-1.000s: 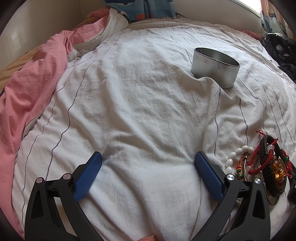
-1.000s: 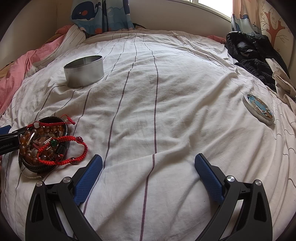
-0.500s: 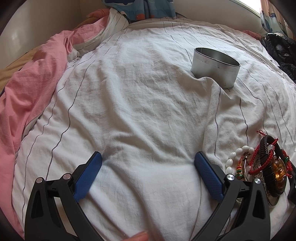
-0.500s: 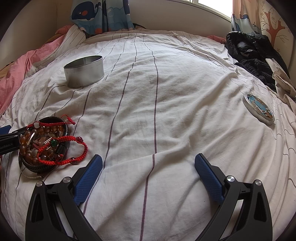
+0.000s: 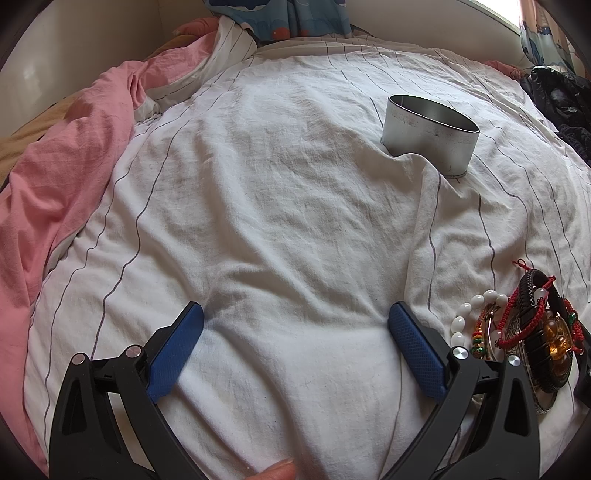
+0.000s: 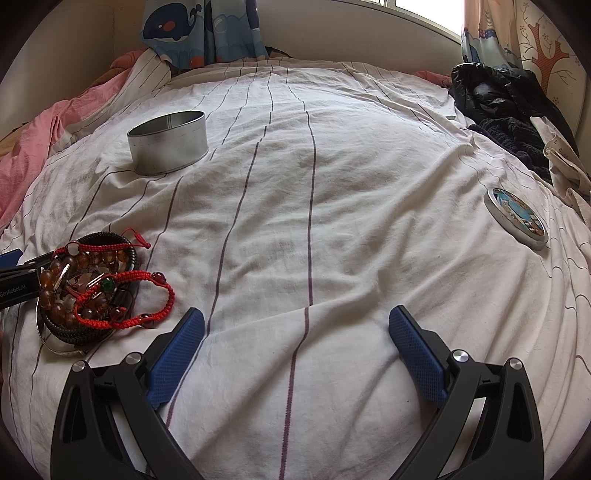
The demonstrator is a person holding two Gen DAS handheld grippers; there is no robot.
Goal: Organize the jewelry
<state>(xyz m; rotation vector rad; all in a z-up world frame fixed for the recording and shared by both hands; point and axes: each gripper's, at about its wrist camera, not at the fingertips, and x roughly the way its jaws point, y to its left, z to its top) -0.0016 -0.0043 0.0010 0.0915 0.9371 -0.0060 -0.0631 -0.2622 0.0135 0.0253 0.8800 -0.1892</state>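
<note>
A pile of bracelets [image 6: 92, 288], with red cords, amber beads and a black braided band, lies on the white striped bedsheet [image 6: 314, 240]. It also shows in the left wrist view [image 5: 524, 332], beside white beads [image 5: 476, 306]. An open round metal tin [image 6: 168, 142] stands further back and also shows in the left wrist view [image 5: 430, 133]. Its lid [image 6: 517, 216] lies at the right. My left gripper [image 5: 295, 332] is open and empty, just left of the pile. My right gripper [image 6: 295, 328] is open and empty, right of the pile.
A pink blanket [image 5: 62, 177] is bunched along the left edge of the bed. Dark clothes [image 6: 506, 114] are heaped at the far right. A whale-print curtain [image 6: 199, 29] hangs behind the bed. The left gripper's body [image 6: 14, 277] pokes in beside the pile.
</note>
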